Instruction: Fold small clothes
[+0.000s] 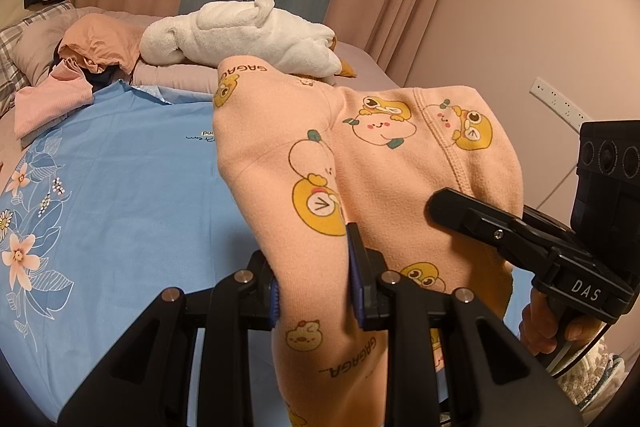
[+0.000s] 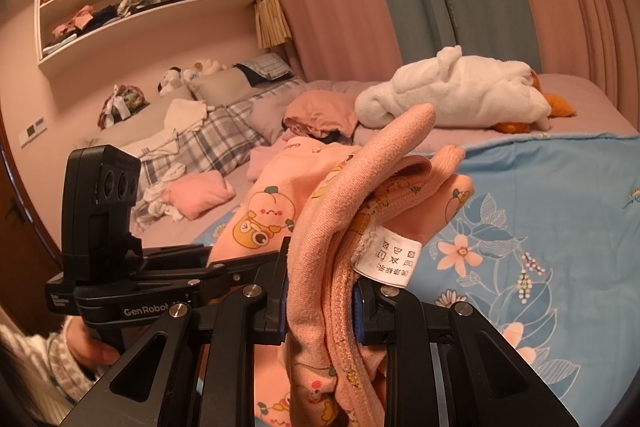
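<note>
Left wrist view is showing the left tongs (image 1: pixel 316 291) gripping a bunched part of the peach-pink fleece child's garment printed with yellow cartoon frogs (image 1: pixel 384 163), which is hanging in the air above the light-blue floral bedsheet (image 1: pixel 120 187) rather than lying on it. The right tongs (image 1: pixel 448 203) are reaching in from the right of that view, and the right wrist view is showing them (image 2: pixel 320 291) clamping a thick ribbed hem with its white care label (image 2: pixel 390 259).

Judging from this, the folding of this piece is only beginning: the cloth is being held up crumpled between both tongs, with no neat crease visible and nothing laid flat yet. Spreading it on the bed and making the folds are still waiting to be done. A loose heap of pink clothes (image 2: pixel 320 115) beside the white plush toy (image 2: pixel 460 91) is also looking unfolded, so most of the work is probably remaining.
</note>
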{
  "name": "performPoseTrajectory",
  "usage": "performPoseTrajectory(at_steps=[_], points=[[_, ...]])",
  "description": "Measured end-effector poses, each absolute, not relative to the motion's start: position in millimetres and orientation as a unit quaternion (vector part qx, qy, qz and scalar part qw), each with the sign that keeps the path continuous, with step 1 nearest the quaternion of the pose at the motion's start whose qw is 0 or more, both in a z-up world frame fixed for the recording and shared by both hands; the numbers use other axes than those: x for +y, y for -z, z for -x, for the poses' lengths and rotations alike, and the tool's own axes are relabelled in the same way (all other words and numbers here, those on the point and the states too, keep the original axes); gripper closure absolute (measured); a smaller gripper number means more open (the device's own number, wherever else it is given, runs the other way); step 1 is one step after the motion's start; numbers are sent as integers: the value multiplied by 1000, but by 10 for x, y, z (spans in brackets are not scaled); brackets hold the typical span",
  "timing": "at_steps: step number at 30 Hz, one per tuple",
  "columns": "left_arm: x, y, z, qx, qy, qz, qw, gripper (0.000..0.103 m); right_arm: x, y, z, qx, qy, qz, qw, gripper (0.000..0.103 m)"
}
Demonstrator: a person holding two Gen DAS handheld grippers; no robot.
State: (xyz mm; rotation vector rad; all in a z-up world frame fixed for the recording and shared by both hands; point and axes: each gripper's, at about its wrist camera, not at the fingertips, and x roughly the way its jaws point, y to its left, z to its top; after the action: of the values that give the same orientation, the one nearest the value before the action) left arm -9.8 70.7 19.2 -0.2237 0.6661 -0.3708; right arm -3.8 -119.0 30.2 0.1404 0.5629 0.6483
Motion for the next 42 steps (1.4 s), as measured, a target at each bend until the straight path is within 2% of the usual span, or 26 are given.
performPoseTrajectory(at_steps=[42], points=[[878, 188, -420, 379, 185, 114, 899, 77, -1109, -22, -380, 326, -307, -73, 891, 78]])
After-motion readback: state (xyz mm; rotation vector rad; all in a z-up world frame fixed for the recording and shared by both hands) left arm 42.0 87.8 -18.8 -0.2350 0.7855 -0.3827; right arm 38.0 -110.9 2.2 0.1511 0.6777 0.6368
